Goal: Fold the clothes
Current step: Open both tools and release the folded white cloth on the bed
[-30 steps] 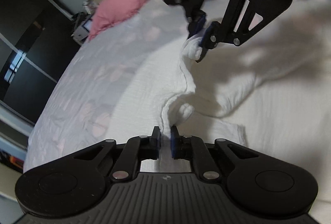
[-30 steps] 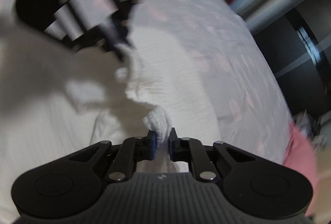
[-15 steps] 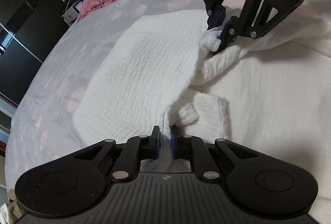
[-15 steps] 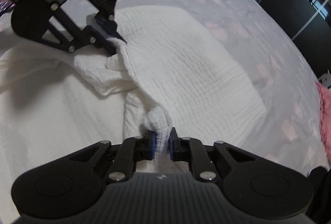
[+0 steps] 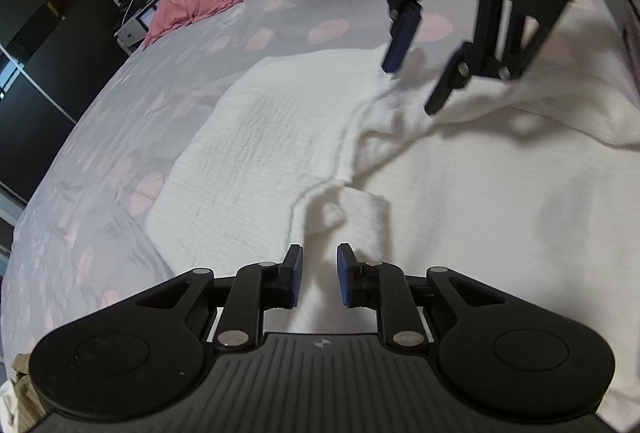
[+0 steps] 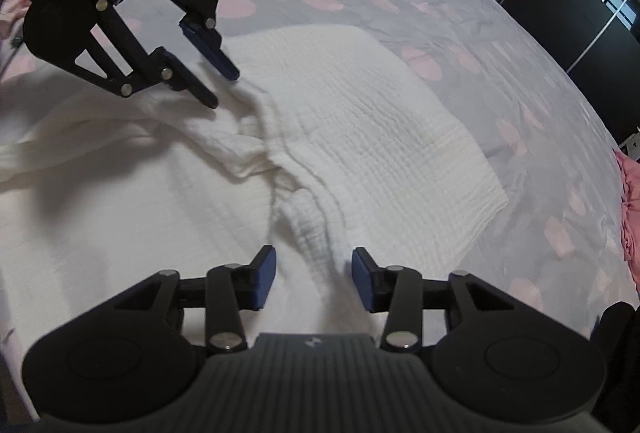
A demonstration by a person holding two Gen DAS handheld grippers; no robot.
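Two grippers: both let go within the last second; each was pinched on the garment's edge.
Left gripper (image 5: 319, 275): jaws opening, nothing pressed between them.
Right gripper (image 6: 314, 279): jaws opening wide, astride a loose ridge of cloth.
White crinkled garment (image 6: 360, 121): lies on the spotted bedspread (image 6: 500, 45), one part folded over.
Meaning: this fold looks laid; next edge likely.

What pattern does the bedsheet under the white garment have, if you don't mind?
The bedsheet is pale lilac-grey with pink blotches, clearest in the right wrist view.
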